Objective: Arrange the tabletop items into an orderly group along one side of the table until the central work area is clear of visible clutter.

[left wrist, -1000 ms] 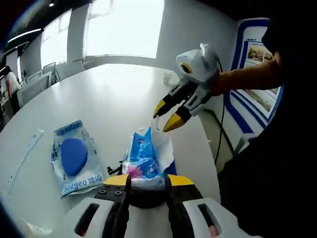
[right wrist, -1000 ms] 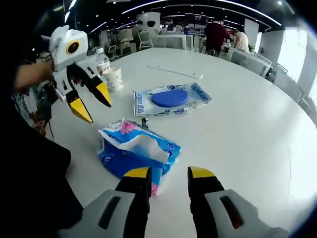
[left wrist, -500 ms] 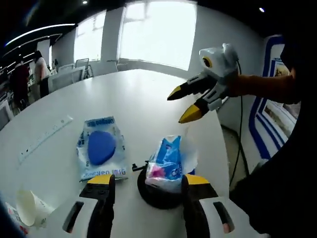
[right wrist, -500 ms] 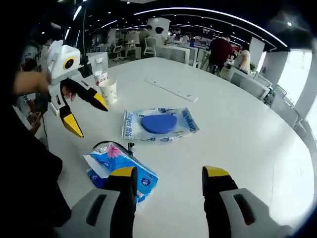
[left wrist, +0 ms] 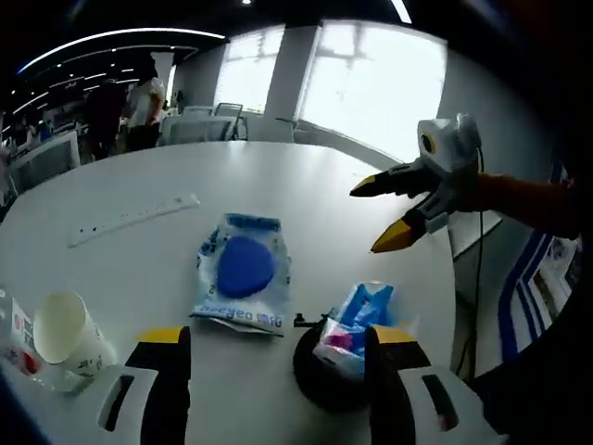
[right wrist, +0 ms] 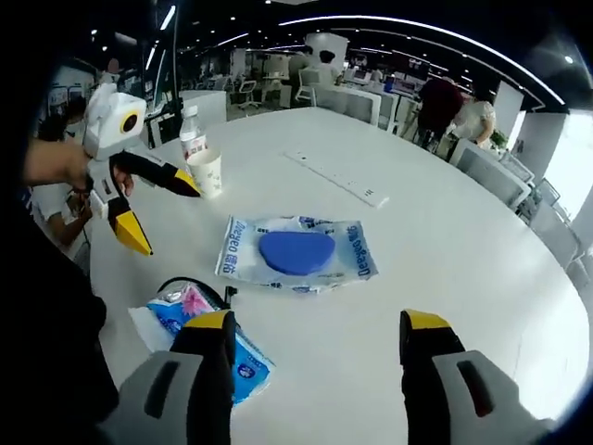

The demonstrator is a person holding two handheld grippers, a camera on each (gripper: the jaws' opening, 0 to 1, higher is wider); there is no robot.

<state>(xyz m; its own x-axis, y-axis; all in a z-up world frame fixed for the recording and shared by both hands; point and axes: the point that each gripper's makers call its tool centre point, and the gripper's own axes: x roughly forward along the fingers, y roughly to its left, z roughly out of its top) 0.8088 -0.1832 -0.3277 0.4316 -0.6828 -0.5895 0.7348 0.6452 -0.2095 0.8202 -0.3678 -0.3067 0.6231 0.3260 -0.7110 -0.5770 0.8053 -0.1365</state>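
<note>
Your left gripper (left wrist: 275, 345) now stands with its 2 jaws spread wide and holding nothing; 1.0 s ago they sat close together at the tissue pack (left wrist: 357, 320). That pack lies at lower centre of the left gripper view, atop a black round object (left wrist: 320, 366). Your right gripper (right wrist: 315, 332) is likewise wider apart than before, empty. The blue pouch (right wrist: 296, 254) lies mid-frame, the paper cup (right wrist: 207, 172) at upper left on the white table (right wrist: 463, 250).
</note>
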